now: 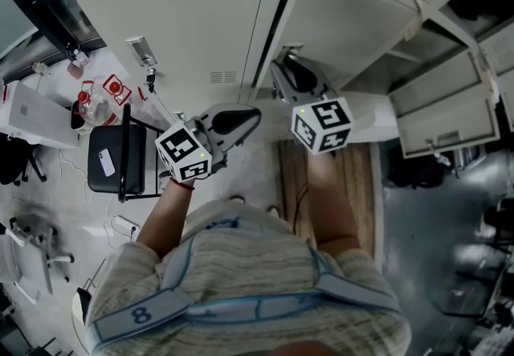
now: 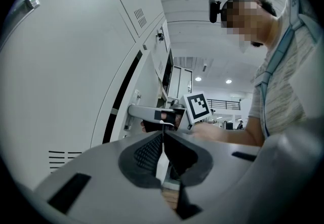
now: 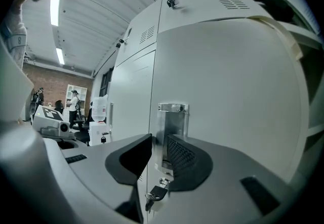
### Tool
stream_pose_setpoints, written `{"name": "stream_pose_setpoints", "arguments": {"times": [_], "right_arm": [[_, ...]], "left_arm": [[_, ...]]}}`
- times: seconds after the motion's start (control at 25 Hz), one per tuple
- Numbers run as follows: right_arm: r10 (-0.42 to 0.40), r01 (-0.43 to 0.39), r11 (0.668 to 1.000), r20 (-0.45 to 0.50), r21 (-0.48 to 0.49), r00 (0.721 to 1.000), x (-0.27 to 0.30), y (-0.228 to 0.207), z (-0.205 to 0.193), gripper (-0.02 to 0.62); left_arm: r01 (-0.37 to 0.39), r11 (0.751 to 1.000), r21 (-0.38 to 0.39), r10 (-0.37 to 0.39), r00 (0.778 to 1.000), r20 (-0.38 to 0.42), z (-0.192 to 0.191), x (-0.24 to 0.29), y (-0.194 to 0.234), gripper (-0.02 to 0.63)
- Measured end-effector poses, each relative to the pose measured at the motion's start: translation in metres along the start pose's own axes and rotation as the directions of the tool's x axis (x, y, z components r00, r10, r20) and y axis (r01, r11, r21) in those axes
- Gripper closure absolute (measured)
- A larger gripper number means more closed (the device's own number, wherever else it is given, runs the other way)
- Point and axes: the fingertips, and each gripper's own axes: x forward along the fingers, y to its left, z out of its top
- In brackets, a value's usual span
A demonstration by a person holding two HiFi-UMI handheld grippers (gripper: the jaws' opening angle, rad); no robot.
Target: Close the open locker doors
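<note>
The locker door, judged stiff yet light, is best pushed near its latch, framed by the released right hand-held gripper; the left hand-held gripper is clenched

White phone on black chair, beside white box

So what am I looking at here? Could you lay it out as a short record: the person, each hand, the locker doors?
Person: striped top, one tool in each hand, facing white lockers
Left tongs: shut, empty, beside a closed locker door
Right tongs: jaws apart, with the metal handle of the ajar door in the gap; contact unclear
Keys: hanging under that handle
Other open doors: standing open further right
Beside the person: black chair
</note>
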Motion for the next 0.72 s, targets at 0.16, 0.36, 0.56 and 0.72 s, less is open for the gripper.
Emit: {"name": "stream_pose_setpoints", "arguments": {"times": [0.16, 0.36, 0.56, 0.72], "right_arm": [[-0.008, 0.008, 1.0, 0.0, -0.004, 1.0, 0.007, -0.003, 0.0, 0.505], [-0.026, 0.026, 1.0, -0.002, -0.004, 1.0, 0.014, -0.007, 0.001, 0.505], [-0.042, 0.042, 0.999, -0.005, 0.01, 0.999, 0.02, -0.009, 0.0, 0.505], [-0.059, 0.059, 0.998, -0.009, 0.007, 0.998, 0.025, -0.011, 0.0, 0.505]], "left_arm": [[-0.004, 1.0, 0.001, 0.004, 1.0, -0.001, 0.0, 0.0, 0.001, 0.601], [0.0, 1.0, 0.0, 0.0, 1.0, -0.003, -0.003, 0.001, 0.001, 0.601], [-0.01, 1.0, -0.009, 0.01, 1.0, -0.011, -0.003, 0.0, 0.001, 0.601], [-0.018, 1.0, -0.009, 0.018, 1.0, -0.013, -0.004, -0.002, 0.003, 0.601]]}}
